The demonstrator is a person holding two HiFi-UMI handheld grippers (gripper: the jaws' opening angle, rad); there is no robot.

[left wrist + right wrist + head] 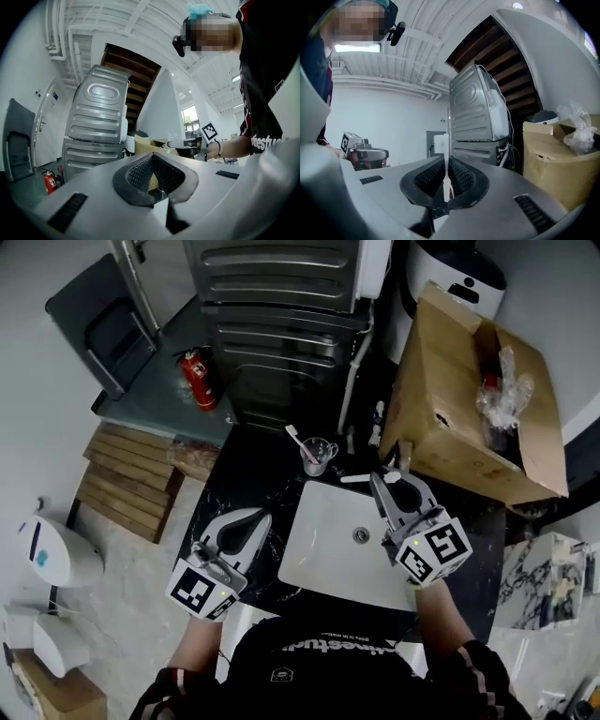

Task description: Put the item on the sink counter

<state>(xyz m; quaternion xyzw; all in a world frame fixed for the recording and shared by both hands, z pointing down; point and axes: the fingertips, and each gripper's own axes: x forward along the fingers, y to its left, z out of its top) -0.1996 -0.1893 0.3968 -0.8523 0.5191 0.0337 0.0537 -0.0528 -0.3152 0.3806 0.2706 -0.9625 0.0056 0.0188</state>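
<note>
A white toothbrush (pixel 446 164) stands upright between the pads of my right gripper (pixel 446 174), which is shut on it, bristles at the top. In the head view the same toothbrush (pixel 357 479) lies crosswise at the tips of the right gripper (pixel 384 480), over the far edge of the white sink basin (pixel 319 559). My left gripper (pixel 253 519) hovers over the black marble counter (pixel 246 470) left of the basin, shut with nothing in it. In the left gripper view its pads (pixel 140 171) meet at the tip of the left gripper (pixel 151 158).
A clear glass cup (pixel 319 456) with a pink toothbrush (pixel 294 437) stands behind the basin. An open cardboard box (pixel 450 409) with a plastic bag sits right. Stacked grey machines (pixel 281 306), a red fire extinguisher (pixel 198 379) and a wooden pallet (pixel 131 479) lie beyond and left.
</note>
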